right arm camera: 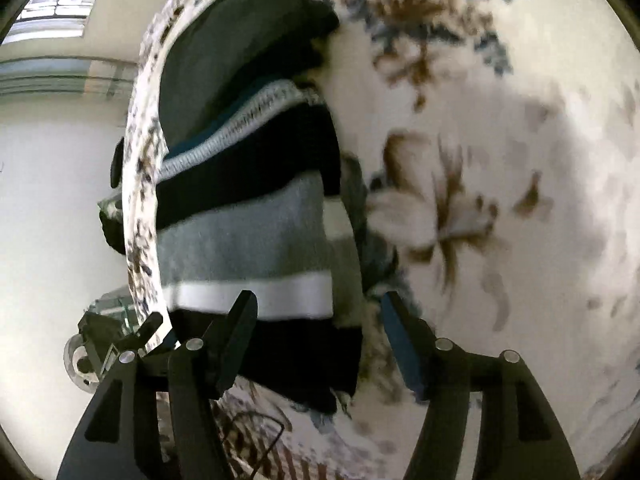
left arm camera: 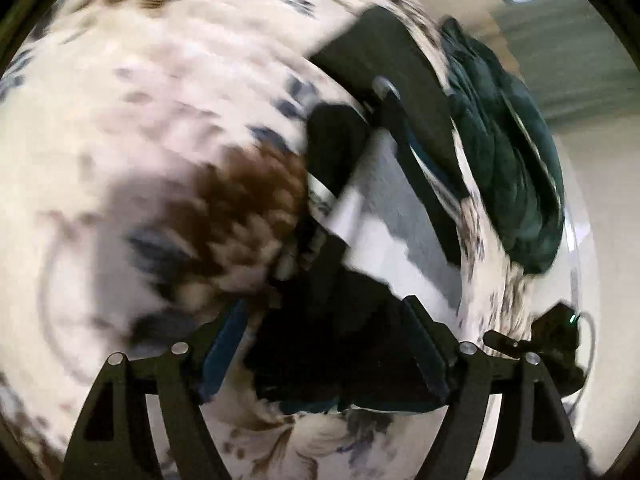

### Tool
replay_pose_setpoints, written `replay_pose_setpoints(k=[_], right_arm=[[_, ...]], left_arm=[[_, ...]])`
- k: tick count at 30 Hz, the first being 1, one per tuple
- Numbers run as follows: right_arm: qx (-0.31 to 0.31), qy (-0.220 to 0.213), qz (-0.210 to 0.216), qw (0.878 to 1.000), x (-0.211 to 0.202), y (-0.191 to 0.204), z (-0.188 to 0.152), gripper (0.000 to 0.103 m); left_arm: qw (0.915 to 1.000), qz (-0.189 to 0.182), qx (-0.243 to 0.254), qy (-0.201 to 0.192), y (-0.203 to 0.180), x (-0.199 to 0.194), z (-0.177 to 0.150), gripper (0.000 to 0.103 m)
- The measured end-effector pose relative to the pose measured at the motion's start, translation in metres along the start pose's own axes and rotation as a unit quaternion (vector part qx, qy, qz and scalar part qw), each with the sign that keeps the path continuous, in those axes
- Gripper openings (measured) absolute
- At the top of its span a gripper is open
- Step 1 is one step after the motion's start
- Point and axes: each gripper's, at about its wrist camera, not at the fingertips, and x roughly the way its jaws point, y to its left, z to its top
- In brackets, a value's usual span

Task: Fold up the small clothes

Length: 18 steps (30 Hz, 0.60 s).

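A small striped garment in black, grey and white bands lies folded on the floral cloth. In the left wrist view its black end lies between the fingers of my left gripper, whose jaws stand apart around it. My right gripper is open, its left finger over the garment's white stripe and its right finger over the cloth. The right gripper also shows in the left wrist view, hovering over the garment. Both views are motion-blurred.
A dark green folded garment lies beyond the striped one near the cloth's edge; it also shows in the right wrist view. A black device with a green light sits by the edge. Pale floor lies past the edge.
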Motion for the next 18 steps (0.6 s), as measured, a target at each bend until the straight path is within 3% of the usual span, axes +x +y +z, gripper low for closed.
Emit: replay_pose_setpoints(k=[1, 2, 3, 5, 7, 8, 10, 11, 12, 13, 16, 18], right_arm=[[-0.002, 0.009, 0.005, 1.000, 0.012, 0.006, -0.003, 0.066], [-0.011, 0.024, 0.012, 1.000, 0.022, 0.009, -0.012, 0.066], [-0.024, 0.033, 0.014, 0.999, 0.031, 0.009, -0.023, 0.063], [-0.043, 0.049, 0.005, 0.998, 0.050, 0.015, -0.036, 0.011], [-0.042, 0.044, 0.006, 0.998, 0.057, 0.020, -0.048, 0.007], [-0.039, 0.035, 0.027, 0.998, 0.053, 0.022, -0.052, 0.007], [-0.032, 0.020, 0.066, 0.997, 0.041, 0.024, -0.057, 0.006], [-0.032, 0.013, 0.060, 0.998, 0.036, 0.023, -0.058, 0.006], [-0.033, 0.012, 0.049, 0.998, 0.036, 0.020, -0.059, 0.006], [-0.031, 0.015, 0.033, 0.999, 0.039, 0.015, -0.059, 0.006], [-0.039, 0.049, 0.013, 0.998, 0.056, 0.007, -0.059, 0.007], [-0.045, 0.061, 0.015, 0.997, 0.053, 0.008, -0.054, 0.012]], left_arm=[[0.9998, 0.012, 0.016, 0.001, -0.005, 0.006, -0.006, 0.072], [0.9989, 0.017, 0.043, -0.005, -0.014, 0.012, -0.014, 0.047], [0.9981, 0.025, 0.056, -0.008, -0.019, 0.015, -0.016, 0.031], [0.9983, -0.008, 0.056, -0.014, -0.022, 0.006, -0.016, 0.023], [0.9963, -0.081, 0.012, -0.026, -0.008, -0.011, -0.008, 0.022], [0.9957, -0.087, -0.006, -0.032, 0.001, -0.016, -0.002, 0.022], [0.9977, -0.064, -0.010, -0.022, 0.015, -0.013, 0.007, 0.021], [0.9993, -0.033, -0.006, -0.016, 0.023, -0.008, 0.012, 0.022], [0.9996, -0.026, -0.010, -0.006, 0.031, -0.002, 0.016, 0.023], [0.9991, -0.036, -0.020, 0.009, 0.034, 0.006, 0.018, 0.028], [0.9988, -0.021, -0.044, 0.011, 0.036, -0.002, 0.018, 0.061], [0.9978, -0.026, -0.059, -0.017, 0.034, -0.027, -0.002, 0.066]])
